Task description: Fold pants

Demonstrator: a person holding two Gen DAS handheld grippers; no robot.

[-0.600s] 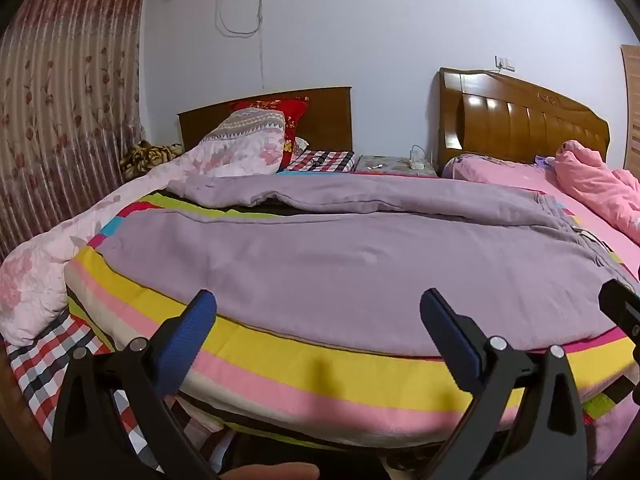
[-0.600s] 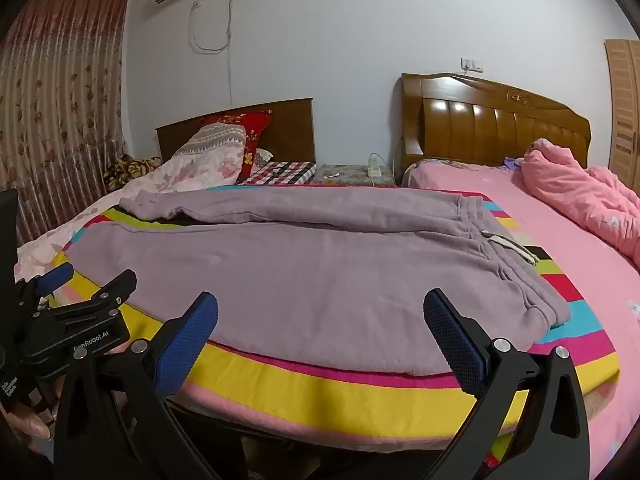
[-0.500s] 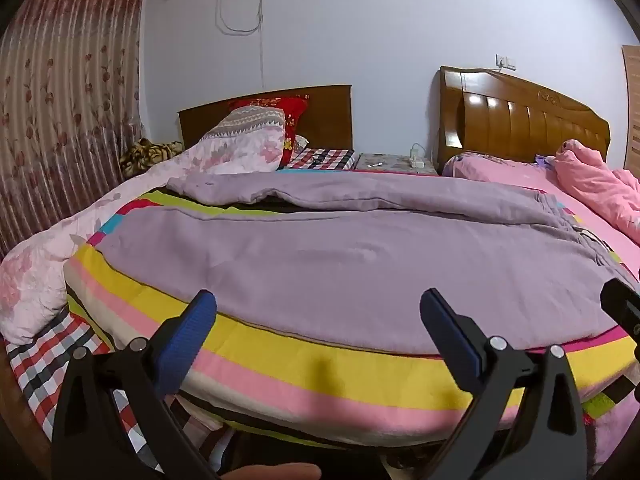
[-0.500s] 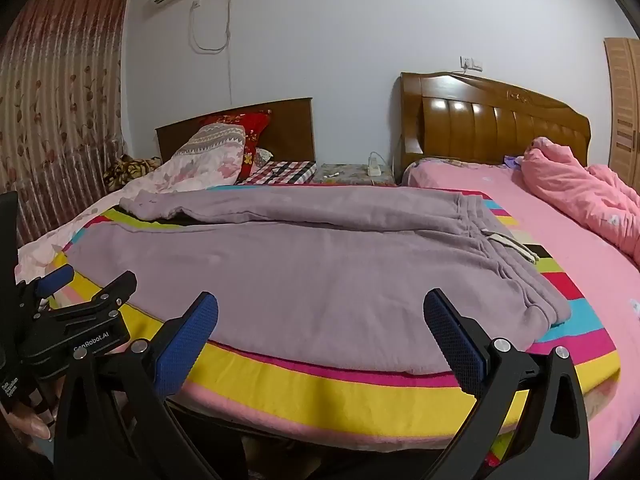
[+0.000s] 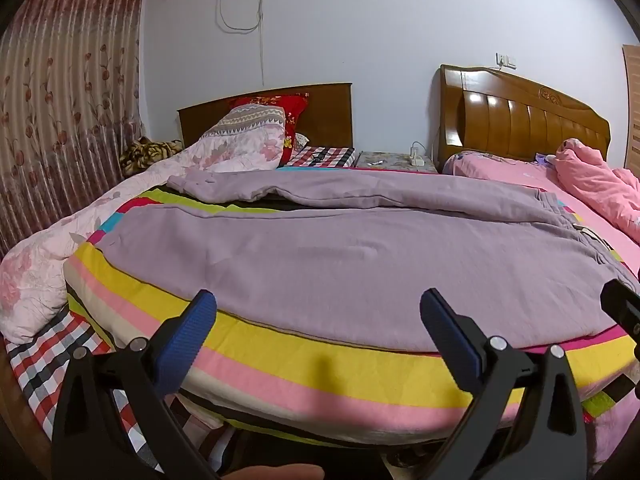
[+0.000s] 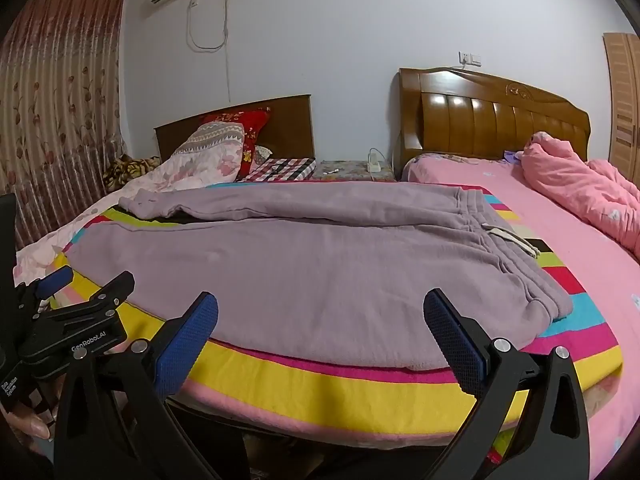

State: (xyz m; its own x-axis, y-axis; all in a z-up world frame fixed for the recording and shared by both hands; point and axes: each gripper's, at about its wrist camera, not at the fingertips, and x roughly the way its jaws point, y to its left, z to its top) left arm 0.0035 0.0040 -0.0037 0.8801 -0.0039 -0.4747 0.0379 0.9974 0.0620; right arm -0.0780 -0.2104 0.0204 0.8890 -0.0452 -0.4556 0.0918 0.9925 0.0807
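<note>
Lilac sweatpants (image 5: 360,256) lie spread flat on a striped blanket (image 5: 304,364) on the bed, waistband at the right (image 6: 516,248), legs running left, the far leg a little rumpled. My left gripper (image 5: 316,312) is open and empty, held just off the bed's near edge in front of the near leg. My right gripper (image 6: 320,312) is open and empty, also off the near edge, facing the seat and waistband end. The left gripper also shows in the right wrist view (image 6: 76,320) at the lower left.
A floral quilt (image 5: 48,256) and pillows (image 5: 248,140) lie at the left. A pink bed (image 6: 560,216) with a crumpled pink blanket (image 6: 580,184) stands at the right. Two wooden headboards, a nightstand (image 5: 396,160) and a curtain (image 5: 60,120) are behind.
Both grippers have barely moved; the views shift very slightly. The pants lie as before.
</note>
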